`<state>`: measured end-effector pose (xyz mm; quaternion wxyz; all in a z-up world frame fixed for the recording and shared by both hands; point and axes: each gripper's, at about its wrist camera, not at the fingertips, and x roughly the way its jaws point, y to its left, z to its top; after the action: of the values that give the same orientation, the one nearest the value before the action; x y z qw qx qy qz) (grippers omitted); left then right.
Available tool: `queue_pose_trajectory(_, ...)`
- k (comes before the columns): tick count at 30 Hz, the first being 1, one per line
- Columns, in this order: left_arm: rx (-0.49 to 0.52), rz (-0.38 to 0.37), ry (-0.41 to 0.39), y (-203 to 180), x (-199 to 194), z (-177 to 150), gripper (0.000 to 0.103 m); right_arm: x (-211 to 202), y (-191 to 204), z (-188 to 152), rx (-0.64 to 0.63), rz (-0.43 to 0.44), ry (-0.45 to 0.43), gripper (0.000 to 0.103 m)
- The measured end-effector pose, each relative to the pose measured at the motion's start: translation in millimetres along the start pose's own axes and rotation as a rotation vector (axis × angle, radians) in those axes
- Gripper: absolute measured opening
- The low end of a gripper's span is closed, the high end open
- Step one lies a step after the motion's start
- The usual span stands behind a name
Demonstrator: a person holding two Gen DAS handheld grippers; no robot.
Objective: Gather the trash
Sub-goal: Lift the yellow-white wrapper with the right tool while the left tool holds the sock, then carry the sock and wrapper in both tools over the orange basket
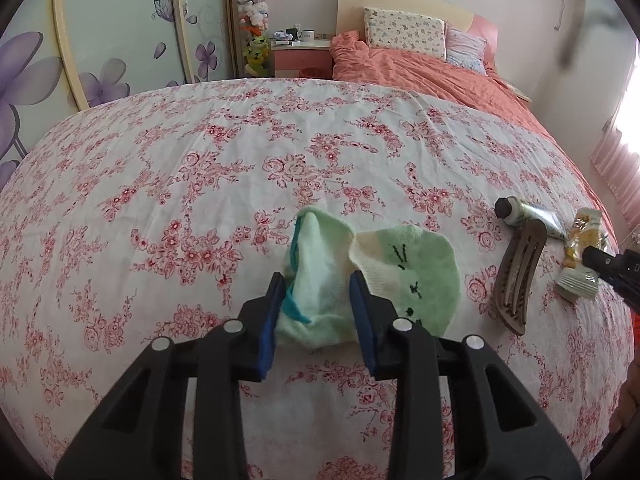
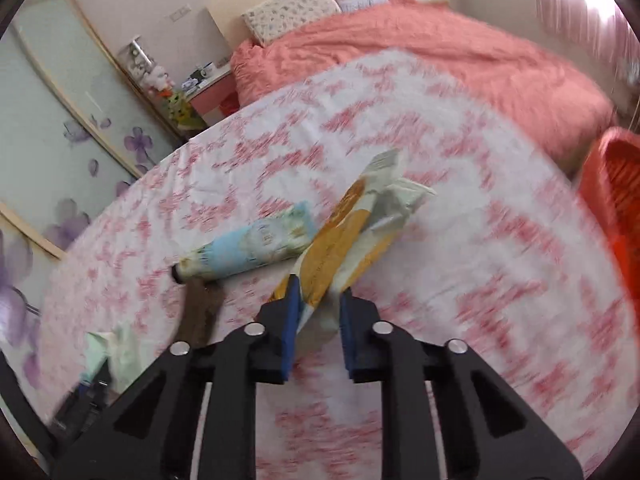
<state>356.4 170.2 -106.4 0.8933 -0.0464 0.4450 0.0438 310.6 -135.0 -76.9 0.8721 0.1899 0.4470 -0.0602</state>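
A floral sheet (image 1: 200, 184) covers the near part of the bed, with an orange duvet (image 1: 420, 76) beyond it and a red basket (image 2: 616, 200) off the right edge. On the sheet, the left gripper (image 1: 316, 292) has its jaws partly closed on a green sock (image 1: 320, 280), a second sock (image 1: 416, 276) just beside it, then a brown hair clip (image 1: 516, 280) and a tube (image 1: 528, 216). The right gripper (image 2: 318, 300) is nearly closed, pinching the yellow-and-white wrapper (image 2: 348, 232), which touches the tube.
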Motion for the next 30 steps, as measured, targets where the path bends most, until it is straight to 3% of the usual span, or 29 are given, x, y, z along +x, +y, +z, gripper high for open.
queue_pose_trajectory(4, -0.028, -0.022, -0.004, 2.5, -0.1, 3.0, 0.042, -13.7, -2.1, 6.1, -0.173, -0.181, -0.099, 0.017)
queue_pose_trajectory(7, -0.019, -0.009, -0.007, 0.3, 0.1, 4.0, 0.044, -16.7, 8.3, 4.3, -0.371, -0.327, -0.160, 0.017)
queue_pose_trajectory(11, -0.017, 0.001, -0.003, -2.7, 2.9, 3.8, 0.045, -9.6, 17.2, 2.7, -0.480, -0.304, -0.130, 0.017)
queue_pose_trajectory(17, -0.023, 0.009, -0.005, -5.0, 4.9, 6.1, 0.045, 7.5, -5.0, 24.5, -0.282, -0.152, -0.047, 0.020)
queue_pose_trajectory(24, -0.020, -0.005, -0.015, -3.6, 5.6, 6.3, 0.049, 7.1, -5.1, 11.0, -0.241, -0.107, -0.061, 0.026)
queue_pose_trajectory(26, -0.033, -0.013, -0.019, -2.0, 5.4, 5.8, 0.058, 7.0, -3.5, 6.3, -0.240, -0.108, -0.067, 0.026)
queue_pose_trajectory(28, -0.046, -0.023, -0.022, -2.1, 5.2, 5.5, 0.061, 8.7, 3.6, 2.7, -0.258, -0.125, -0.079, 0.024)
queue_pose_trajectory(30, -0.037, -0.026, -0.024, -6.1, 5.8, 5.7, 0.060, 8.8, 7.6, 0.5, -0.291, -0.146, -0.090, 0.013)
